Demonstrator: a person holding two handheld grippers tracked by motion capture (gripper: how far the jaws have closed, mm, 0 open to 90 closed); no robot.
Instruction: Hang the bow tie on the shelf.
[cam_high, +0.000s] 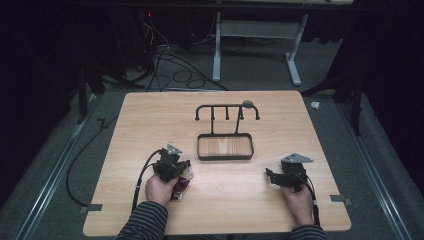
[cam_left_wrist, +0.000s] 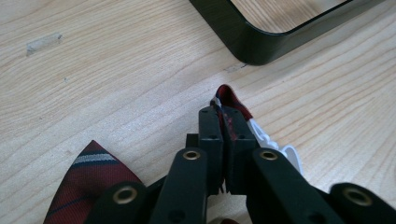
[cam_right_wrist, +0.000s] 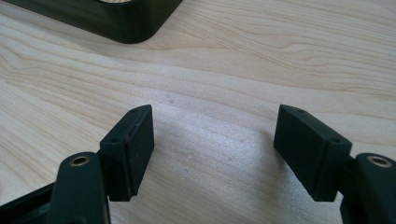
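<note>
- Striped sleeves come in at the bottom of the high view, one hand on each gripper; both sit low over the near half of the wooden desk (cam_high: 125, 130)
- left gripper (cam_left_wrist: 223, 122) is pinched tight on a dark red striped tie (cam_left_wrist: 86, 179); a fold of the cloth pokes out past the tips, and some white bit, a label or clip, I can't tell which, shows just beside the jaws; more of the tie lies flat on the desk at the near left
- right gripper (cam_right_wrist: 213, 144) is spread wide with nothing in it; bare wood between the jaws
- further out, mid-desk, a black rack (cam_high: 225, 147) with a tray base and a hooked rail on two posts; well apart from the right gripper, nearer the left one
</note>
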